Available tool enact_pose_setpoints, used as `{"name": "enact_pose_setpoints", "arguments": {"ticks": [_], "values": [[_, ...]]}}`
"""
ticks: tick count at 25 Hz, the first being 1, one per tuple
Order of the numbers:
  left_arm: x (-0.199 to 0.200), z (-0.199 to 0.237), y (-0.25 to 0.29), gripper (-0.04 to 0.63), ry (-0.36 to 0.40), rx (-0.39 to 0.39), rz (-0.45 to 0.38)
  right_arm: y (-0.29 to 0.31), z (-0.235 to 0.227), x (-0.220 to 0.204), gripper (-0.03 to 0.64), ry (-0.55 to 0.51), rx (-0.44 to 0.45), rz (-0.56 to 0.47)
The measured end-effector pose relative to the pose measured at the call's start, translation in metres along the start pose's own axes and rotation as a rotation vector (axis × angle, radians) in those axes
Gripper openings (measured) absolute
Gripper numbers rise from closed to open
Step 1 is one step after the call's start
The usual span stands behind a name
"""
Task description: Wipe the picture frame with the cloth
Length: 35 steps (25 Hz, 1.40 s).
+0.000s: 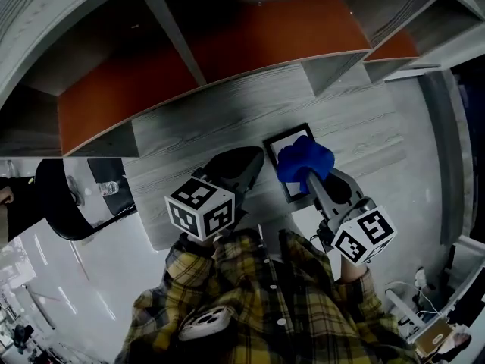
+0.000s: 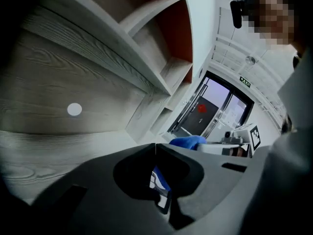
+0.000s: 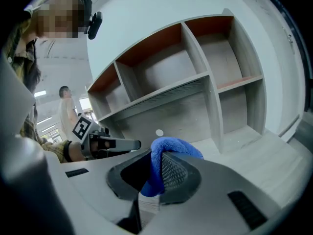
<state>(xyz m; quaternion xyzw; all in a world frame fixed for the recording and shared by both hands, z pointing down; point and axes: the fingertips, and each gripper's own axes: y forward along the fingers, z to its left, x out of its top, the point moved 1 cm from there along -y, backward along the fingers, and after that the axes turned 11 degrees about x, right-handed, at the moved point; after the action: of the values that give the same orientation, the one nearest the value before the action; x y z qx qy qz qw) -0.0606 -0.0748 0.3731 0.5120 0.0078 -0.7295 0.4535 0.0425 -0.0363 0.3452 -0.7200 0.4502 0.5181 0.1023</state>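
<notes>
A black picture frame (image 1: 284, 140) with a pale inside lies flat on the grey wooden desk (image 1: 356, 120). My right gripper (image 1: 307, 174) is shut on a bunched blue cloth (image 1: 305, 160), which hangs over the frame's right half. In the right gripper view the cloth (image 3: 168, 153) bulges up between the pads of the right gripper (image 3: 159, 156). My left gripper (image 1: 251, 158) has its tip by the frame's left edge. Its jaws meet in a closed seam (image 2: 155, 148). Under them a corner of the frame (image 2: 160, 190) shows; I cannot tell whether the jaws touch it.
A grey shelf unit (image 1: 227, 44) with orange back panels rises behind the desk. A white round sticker (image 3: 159, 132) sits on its lower back wall. A black chair (image 1: 57, 196) stands left of the desk, cables (image 1: 413, 302) lie at the right, and a person (image 3: 65, 106) stands far behind.
</notes>
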Motion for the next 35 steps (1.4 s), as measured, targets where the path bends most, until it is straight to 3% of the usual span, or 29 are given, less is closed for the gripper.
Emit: {"name": "enact_pose_setpoints", "arguments": {"ticks": [13, 16, 18, 23, 35], "values": [[-0.072, 0.051, 0.086, 0.013, 0.106, 0.063, 0.235, -0.003, -0.022, -0.038, 0.048, 0.074, 0.009, 0.056], [-0.085, 0.059, 0.098, 0.083, 0.106, 0.092, 0.289, -0.004, -0.027, -0.049, 0.048, 0.087, 0.019, 0.073], [-0.093, 0.061, 0.105, 0.101, 0.105, 0.098, 0.306, -0.006, -0.03, -0.054, 0.048, 0.094, 0.026, 0.08], [-0.105, 0.069, 0.125, 0.121, 0.187, 0.126, 0.333, -0.008, -0.04, -0.062, 0.048, 0.115, 0.043, 0.088], [-0.13, 0.078, 0.148, 0.121, 0.149, 0.171, 0.39, 0.004, -0.062, -0.068, 0.048, 0.148, 0.071, 0.101]]}}
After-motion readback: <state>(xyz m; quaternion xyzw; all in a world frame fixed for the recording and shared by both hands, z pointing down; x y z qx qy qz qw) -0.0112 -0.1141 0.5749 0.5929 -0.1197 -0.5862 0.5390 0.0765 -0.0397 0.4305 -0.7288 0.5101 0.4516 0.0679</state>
